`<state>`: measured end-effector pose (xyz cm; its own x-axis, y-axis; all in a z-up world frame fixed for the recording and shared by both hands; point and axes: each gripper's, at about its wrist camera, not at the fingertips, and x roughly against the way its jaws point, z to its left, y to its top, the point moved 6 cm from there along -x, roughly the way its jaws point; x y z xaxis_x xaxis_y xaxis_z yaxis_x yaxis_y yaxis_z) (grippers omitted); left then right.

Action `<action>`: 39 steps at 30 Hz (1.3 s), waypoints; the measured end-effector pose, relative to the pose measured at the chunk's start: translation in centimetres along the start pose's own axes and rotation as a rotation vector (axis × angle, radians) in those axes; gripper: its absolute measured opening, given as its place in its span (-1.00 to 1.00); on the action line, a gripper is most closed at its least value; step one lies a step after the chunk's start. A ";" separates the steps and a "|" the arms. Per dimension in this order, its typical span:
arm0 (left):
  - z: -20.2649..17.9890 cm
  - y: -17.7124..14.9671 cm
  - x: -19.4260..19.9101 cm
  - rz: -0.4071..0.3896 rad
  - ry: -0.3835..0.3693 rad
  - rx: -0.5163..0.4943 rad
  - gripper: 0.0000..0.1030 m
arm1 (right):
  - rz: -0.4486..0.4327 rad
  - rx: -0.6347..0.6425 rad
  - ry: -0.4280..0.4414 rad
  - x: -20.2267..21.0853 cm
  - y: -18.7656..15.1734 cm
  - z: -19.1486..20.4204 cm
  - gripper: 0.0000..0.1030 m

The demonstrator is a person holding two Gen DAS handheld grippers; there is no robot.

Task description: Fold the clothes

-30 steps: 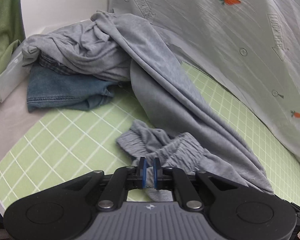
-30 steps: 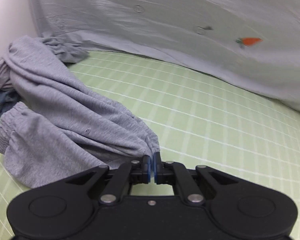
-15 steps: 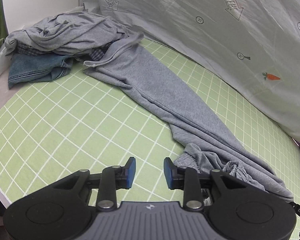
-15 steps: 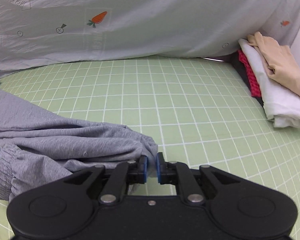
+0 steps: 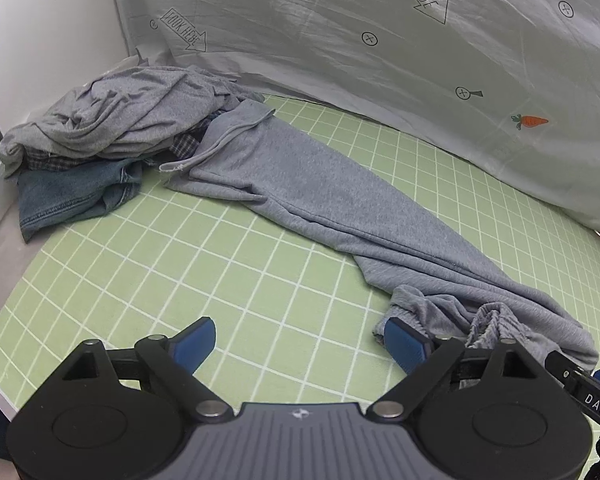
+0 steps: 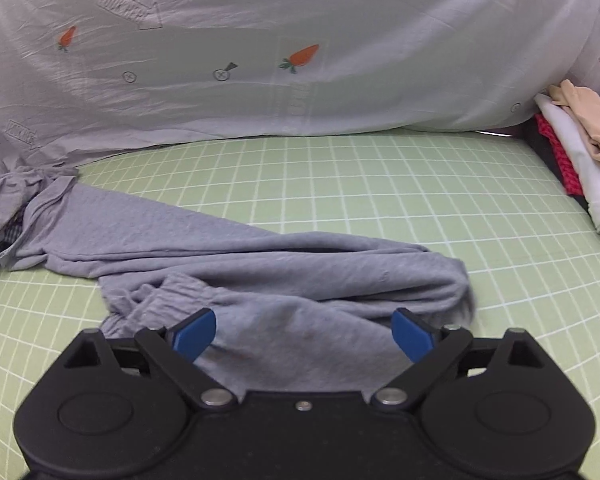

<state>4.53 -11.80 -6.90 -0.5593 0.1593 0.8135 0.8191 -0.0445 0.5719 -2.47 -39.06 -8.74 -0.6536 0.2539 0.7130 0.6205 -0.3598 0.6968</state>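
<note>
Grey sweatpants [image 5: 340, 208] lie stretched across a green grid-lined mat [image 5: 180, 272], running from the upper left of the left wrist view down to its lower right, where the elastic cuffs bunch just beside the right-hand blue pad. The left gripper [image 5: 300, 344] hangs at the bottom centre of that frame with its jaws opening wide over bare mat; no cloth sits between the pads, though the cuff end touches or nearly touches the right one. In the right wrist view the same sweatpants [image 6: 260, 272] cross the middle of the frame from the left edge, and their folded end fills the space in front of the right gripper [image 6: 304, 332], whose jaws are likewise opening wide, the fabric lying between and below the blue pads without being pinched. A heap of unfolded clothes [image 5: 100, 136], grey jersey over denim, sits at the left of the left wrist view. Folded garments [image 6: 580, 152] are stacked at the right edge of the right wrist view. A carrot-print sheet [image 6: 260, 60] hangs behind.
</note>
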 end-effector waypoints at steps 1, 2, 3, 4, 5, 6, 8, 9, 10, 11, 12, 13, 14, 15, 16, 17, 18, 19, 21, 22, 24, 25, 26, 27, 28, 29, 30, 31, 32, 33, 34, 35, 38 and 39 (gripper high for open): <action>0.5 0.1 -0.1 0.002 -0.001 -0.010 0.78 | 0.003 0.001 0.008 0.0 -0.2 1.1 0.85; 1.0 0.3 -0.2 0.005 -0.002 -0.020 0.78 | 0.004 0.005 0.011 -0.1 -0.3 2.0 0.85; 1.4 0.3 -0.3 0.007 -0.001 -0.028 0.78 | 0.005 0.009 0.014 -0.2 -0.5 3.0 0.85; 1.9 0.4 -0.4 0.010 -0.001 -0.036 0.78 | 0.004 0.014 0.017 -0.3 -0.6 4.0 0.86; 2.3 0.4 -0.5 0.012 0.000 -0.044 0.78 | 0.002 0.020 0.021 -0.4 -0.7 4.8 0.86; 2.7 0.4 -0.7 0.016 0.001 -0.053 0.78 | 0.000 0.023 0.025 -0.5 -0.7 5.6 0.87; 3.3 0.3 -0.8 0.020 0.002 -0.064 0.78 | 0.002 0.029 0.027 -1.0 -0.9 7.0 0.87; 3.7 0.2 -0.8 0.022 0.003 -0.068 0.78 | 0.007 0.031 0.023 -1.3 -0.9 7.5 0.87; 3.9 0.1 -0.8 0.024 0.002 -0.071 0.78 | 0.014 0.032 0.018 -1.6 -1.0 7.9 0.87; 4.1 0.0 -0.8 0.027 0.001 -0.074 0.78 | 0.024 0.031 0.013 -1.9 -1.2 8.2 0.87; 4.3 -0.2 -0.7 0.030 0.001 -0.077 0.78 | 0.035 0.027 0.011 -2.2 -1.3 8.3 0.87; 4.4 -0.3 -0.7 0.032 0.001 -0.079 0.78 | 0.045 0.021 0.009 -2.4 -1.5 8.4 0.87; 4.5 -0.5 -0.6 0.034 0.002 -0.081 0.78 | 0.056 0.016 0.005 -2.6 -1.7 8.4 0.87; 4.6 -0.6 -0.5 0.034 0.004 -0.079 0.78 | 0.067 0.013 -0.001 -2.9 -1.9 8.3 0.87; 4.6 -0.6 -0.4 0.034 0.007 -0.077 0.78 | 0.080 0.012 -0.010 -3.2 -2.1 8.2 0.87; 4.7 -0.7 -0.2 0.033 0.010 -0.075 0.78 | 0.091 0.013 -0.015 -3.4 -2.3 7.9 0.87; 4.7 -0.8 -0.1 0.033 0.013 -0.073 0.78 | 0.097 0.011 -0.010 -3.4 -2.4 7.6 0.83; 4.6 -0.7 0.0 0.031 0.014 -0.068 0.78 | 0.102 0.008 -0.004 -3.4 -2.5 7.2 0.81; 4.0 -0.7 0.2 0.027 0.015 -0.056 0.78 | 0.103 0.009 0.005 -3.0 -2.6 6.3 0.58; 3.6 -0.8 0.2 0.026 0.012 -0.050 0.78 | 0.108 0.023 0.000 -2.9 -2.7 5.6 0.23; 2.4 -1.1 0.2 0.028 0.001 -0.035 0.78 | 0.119 0.049 -0.009 -2.6 -2.8 4.2 -0.54; 1.5 -1.2 0.1 0.031 -0.006 -0.030 0.78 | 0.124 0.050 -0.010 -2.5 -2.9 3.2 -0.68; 0.7 -1.2 0.1 0.035 -0.013 -0.025 0.78 | 0.128 0.046 -0.017 -2.2 -3.1 2.0 -0.88; -0.2 -1.3 0.0 0.038 -0.021 -0.019 0.78 | 0.129 0.043 -0.033 -1.9 -3.2 0.5 -0.89; -1.1 -1.4 -0.1 0.042 -0.028 -0.014 0.78 | 0.127 0.037 -0.052 -1.5 -3.4 -1.2 -0.89; -2.0 -1.5 -0.2 0.045 -0.035 -0.009 0.78 | 0.123 0.022 -0.071 -1.0 -3.4 -3.2 -0.89; -3.1 -1.5 -0.1 0.044 -0.043 -0.009 0.78 | 0.118 0.004 -0.095 -0.6 -3.5 -5.3 -0.90; -3.9 -1.6 -0.2 0.045 -0.048 -0.010 0.78 | 0.111 -0.019 -0.126 -0.2 -3.5 -7.5 -0.90; -4.8 -1.7 -0.2 0.046 -0.053 -0.011 0.78 | 0.104 -0.041 -0.160 0.2 -3.4 -9.7 -0.90; -5.7 -1.8 -0.3 0.049 -0.056 -0.009 0.78 | 0.093 -0.060 -0.201 0.5 -3.3 -11.9 -0.90; -6.6 -2.0 -0.4 0.054 -0.059 -0.006 0.78 | 0.079 -0.081 -0.244 0.8 -3.1 -14.2 -0.90; -7.4 -2.2 -0.5 0.058 -0.061 -0.002 0.78 | 0.064 -0.101 -0.288 1.1 -2.7 -16.6 -0.90; -9.0 -2.8 -0.7 0.070 -0.058 -0.001 0.78 | 0.024 -0.165 -0.460 2.1 -1.7 -23.7 -0.89; -9.5 -2.9 -0.8 0.074 -0.055 -0.001 0.78 | 0.019 -0.195 -0.520 2.5 -1.4 -25.9 -0.87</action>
<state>1.36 -21.15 -8.23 -0.4894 0.2099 0.8464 0.8577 -0.0595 0.5107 -16.22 -61.21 -9.96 -0.3125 0.6376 0.7042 0.5057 -0.5159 0.6915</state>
